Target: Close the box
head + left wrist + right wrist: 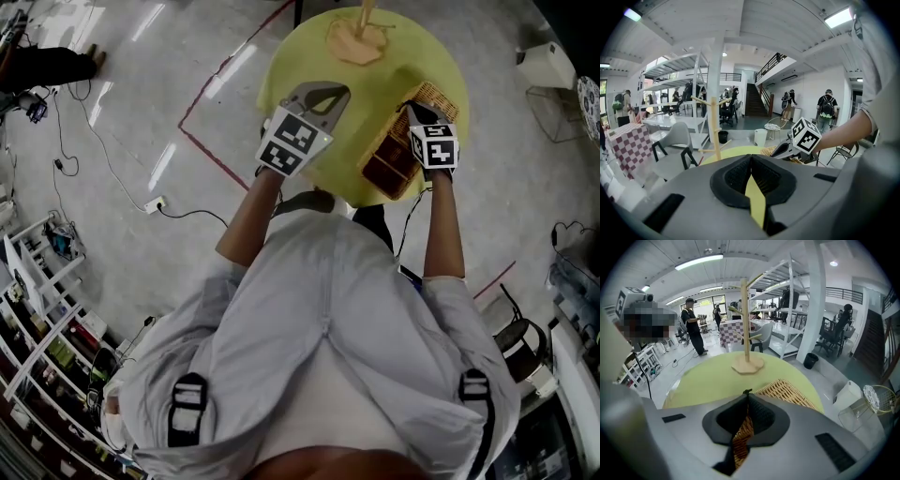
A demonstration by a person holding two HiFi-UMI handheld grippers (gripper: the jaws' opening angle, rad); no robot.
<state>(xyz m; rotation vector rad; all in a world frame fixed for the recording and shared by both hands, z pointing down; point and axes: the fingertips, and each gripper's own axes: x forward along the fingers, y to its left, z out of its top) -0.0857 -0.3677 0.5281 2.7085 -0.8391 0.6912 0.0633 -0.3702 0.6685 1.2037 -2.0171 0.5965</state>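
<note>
A wicker box (pixel 405 142) lies on the right side of the round yellow-green table (pixel 300 56), its dark inside (pixel 387 171) towards me and its woven lid (pixel 433 97) beyond. My right gripper (pixel 412 108) hovers over the box with its jaws shut and nothing between them; in the right gripper view the weave (pixel 787 392) shows just under the closed tips (pixel 747 393). My left gripper (pixel 328 91) hangs over the table left of the box, also shut (pixel 751 158) and empty. The left gripper view catches the right gripper (pixel 787 150) beside the box (pixel 769 151).
A wooden peg stand (pixel 359 37) rises at the table's far side (pixel 746 324). Red tape lines (pixel 211 150) and cables (pixel 155 202) cross the floor on the left. Chairs, shelves and people stand around the room beyond the table.
</note>
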